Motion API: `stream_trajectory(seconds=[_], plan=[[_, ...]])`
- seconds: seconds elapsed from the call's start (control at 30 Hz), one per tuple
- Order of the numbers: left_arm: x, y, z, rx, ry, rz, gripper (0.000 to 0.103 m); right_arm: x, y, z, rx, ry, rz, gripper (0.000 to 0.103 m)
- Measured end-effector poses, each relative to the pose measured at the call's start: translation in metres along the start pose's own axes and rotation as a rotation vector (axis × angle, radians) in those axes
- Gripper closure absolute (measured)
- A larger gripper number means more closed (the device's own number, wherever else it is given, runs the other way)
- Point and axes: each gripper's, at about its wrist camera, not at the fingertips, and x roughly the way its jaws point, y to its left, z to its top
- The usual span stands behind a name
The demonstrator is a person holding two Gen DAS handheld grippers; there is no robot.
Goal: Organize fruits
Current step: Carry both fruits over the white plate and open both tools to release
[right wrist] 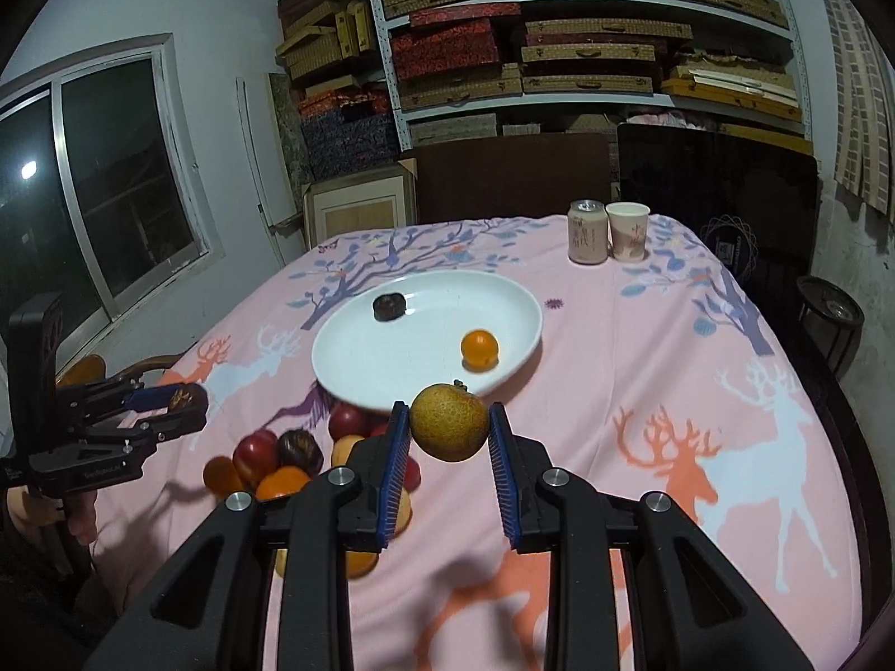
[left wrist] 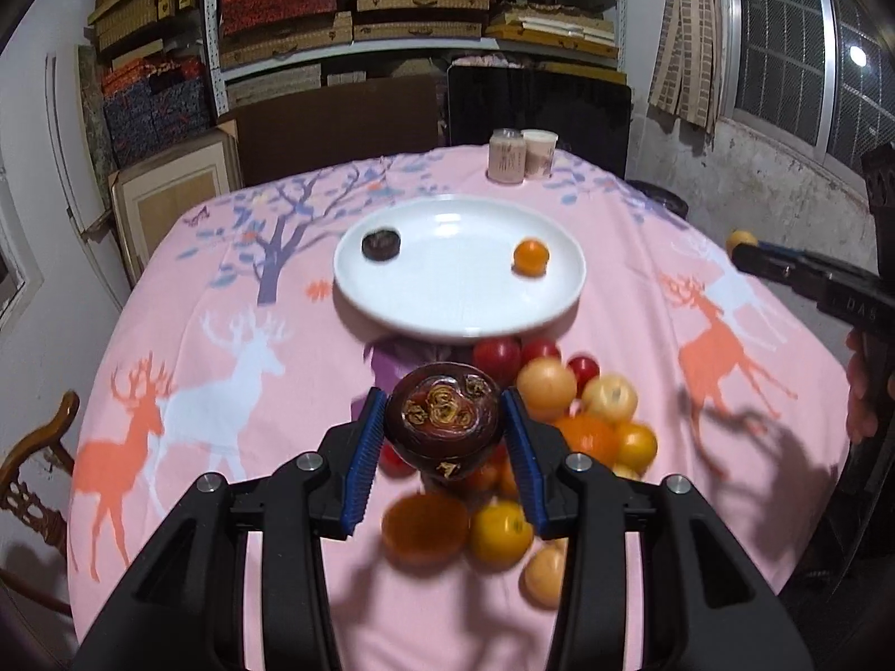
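My left gripper [left wrist: 444, 419] is shut on a dark purple mangosteen [left wrist: 442, 419], held above a pile of fruits [left wrist: 582, 419] on the pink tablecloth. My right gripper [right wrist: 450, 425] is shut on a yellow-brown pear [right wrist: 449, 422], held just before the near rim of the white plate [right wrist: 391, 363]. The plate [left wrist: 447, 302] holds a second dark mangosteen [left wrist: 381, 244] at its left and a small orange [left wrist: 530, 257] at its right. The left gripper also shows at the left of the right wrist view [right wrist: 173, 408], and the right gripper at the right of the left wrist view [left wrist: 744, 249].
A drink can [right wrist: 587, 232] and a paper cup [right wrist: 627, 230] stand at the table's far edge. Red, orange and yellow fruits [right wrist: 279, 458] lie heaped near the table's front. A wooden chair [left wrist: 33, 475] stands at the left. Shelves of boxes fill the back wall.
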Motion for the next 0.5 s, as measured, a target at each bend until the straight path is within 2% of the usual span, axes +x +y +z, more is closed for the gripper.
stream_trajectory(seconds=[0.1,0.23,0.5], plan=[[0.013,-0.001,0.029,0.019,-0.026,0.012,0.062,0.015,0.003,0.017,-0.014,0.002,0.010,0.075],[0.048,0.002,0.056,0.018,-0.010,0.006,0.062,0.052,0.006,0.042,-0.032,0.021,0.014,0.075],[0.153,0.004,0.082,0.035,0.145,0.037,0.061,0.161,0.011,0.073,-0.024,0.130,0.015,0.074]])
